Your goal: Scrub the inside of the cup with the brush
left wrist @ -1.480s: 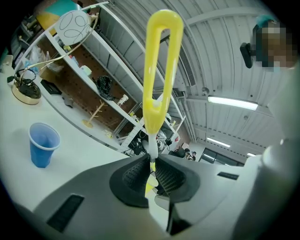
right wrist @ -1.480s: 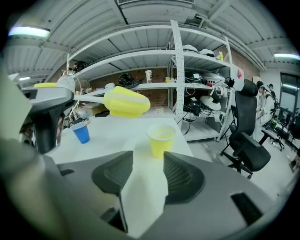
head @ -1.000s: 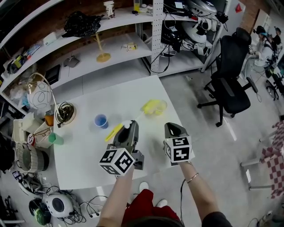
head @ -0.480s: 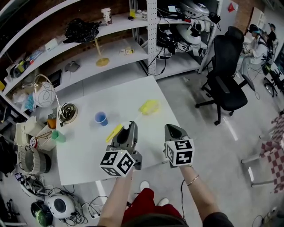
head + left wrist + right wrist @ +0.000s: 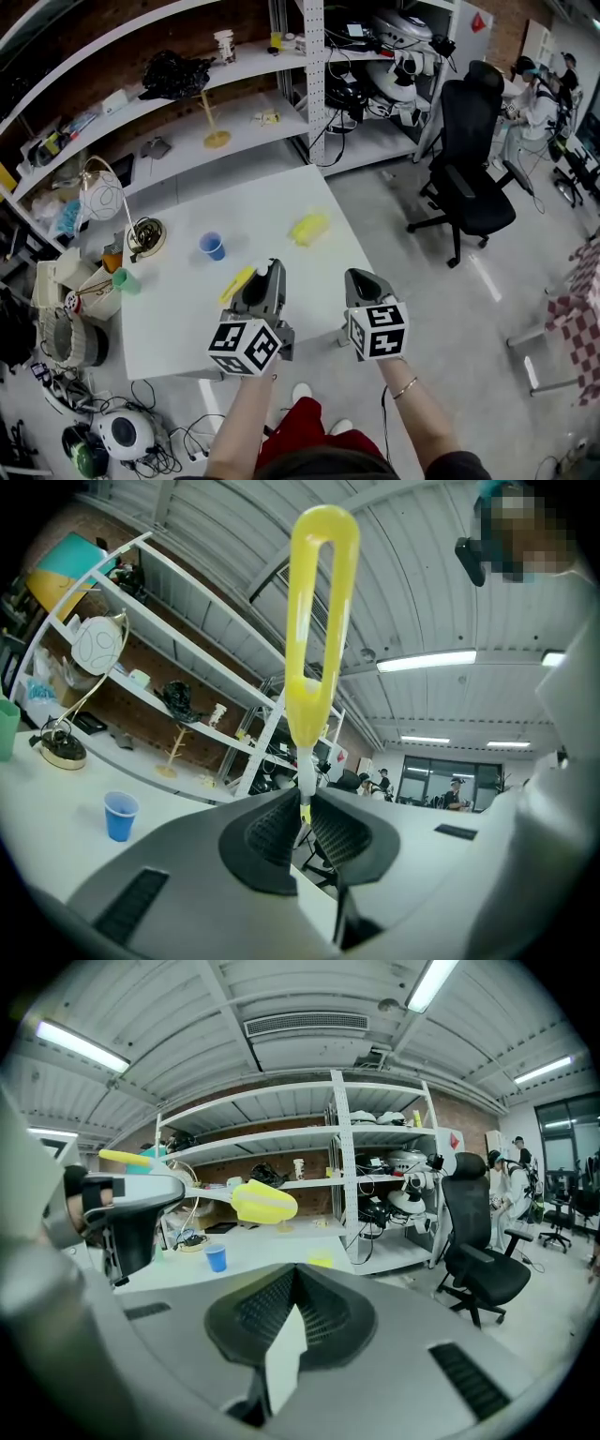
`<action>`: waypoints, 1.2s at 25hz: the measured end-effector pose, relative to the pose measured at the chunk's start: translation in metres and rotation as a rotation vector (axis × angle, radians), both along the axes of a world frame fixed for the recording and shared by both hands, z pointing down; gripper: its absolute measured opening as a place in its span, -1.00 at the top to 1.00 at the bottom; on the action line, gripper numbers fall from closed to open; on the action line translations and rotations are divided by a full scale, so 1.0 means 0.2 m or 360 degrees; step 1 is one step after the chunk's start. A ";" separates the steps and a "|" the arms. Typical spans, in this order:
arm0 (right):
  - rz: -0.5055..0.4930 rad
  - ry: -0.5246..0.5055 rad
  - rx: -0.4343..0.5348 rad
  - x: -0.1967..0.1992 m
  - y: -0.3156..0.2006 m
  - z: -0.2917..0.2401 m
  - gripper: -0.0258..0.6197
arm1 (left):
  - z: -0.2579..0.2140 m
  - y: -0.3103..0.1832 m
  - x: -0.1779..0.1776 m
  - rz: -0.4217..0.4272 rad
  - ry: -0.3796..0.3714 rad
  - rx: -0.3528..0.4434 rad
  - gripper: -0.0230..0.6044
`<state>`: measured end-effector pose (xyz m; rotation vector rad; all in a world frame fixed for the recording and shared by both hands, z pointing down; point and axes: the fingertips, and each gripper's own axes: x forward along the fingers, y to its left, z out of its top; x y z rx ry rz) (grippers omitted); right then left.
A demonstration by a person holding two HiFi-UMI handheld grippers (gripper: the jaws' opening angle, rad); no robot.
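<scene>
Finds left claw (image 5: 302,819) clamped on the brush (image 5: 307,700) at its thin white stem, with the looped yellow handle projecting past the jaws. Judges this grip deliberate: leaves the yellow brush head (image 5: 309,228) free on the opposite side, out toward the table's right edge and seemingly clear above the surface, ready for entry into a cup.

Finds right claw (image 5: 295,1288) closed with nothing between the jaws, raised beside the left one by the table's near-right corner. Judges it in reserve, most likely for steadying the cup; requires opening first.

Locates the blue cup (image 5: 212,246) upright, mouth up, on the white table (image 5: 178,347), in the far-left quarter, well apart from both claws and from the brush head. Records no contact, no hold. Judges scrubbing not yet begun, approach pending.

Notes a green cup (image 5: 125,280) at the left edge. Takes the blue one as the likelier target, being nearer the brush, but cannot confirm from the task wording.

Flags one risk: a light, unheld cup likely to slide or tip under brush pressure unless pinned. Flags also the long reach of the brush beyond the grip, likely to twist in the jaws under side load.
</scene>
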<state>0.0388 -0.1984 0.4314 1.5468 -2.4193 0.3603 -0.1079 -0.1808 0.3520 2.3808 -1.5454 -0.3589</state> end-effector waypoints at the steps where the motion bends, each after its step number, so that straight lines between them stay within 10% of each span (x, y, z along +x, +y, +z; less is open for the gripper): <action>1: -0.0002 0.0002 0.0007 0.01 0.02 -0.01 0.86 | -0.01 0.02 0.01 -0.0004 -0.0007 0.0009 0.79; 30: -0.0057 -0.0015 0.0090 0.13 0.72 -0.17 0.86 | -0.19 0.71 0.14 -0.0119 -0.0209 0.0162 0.79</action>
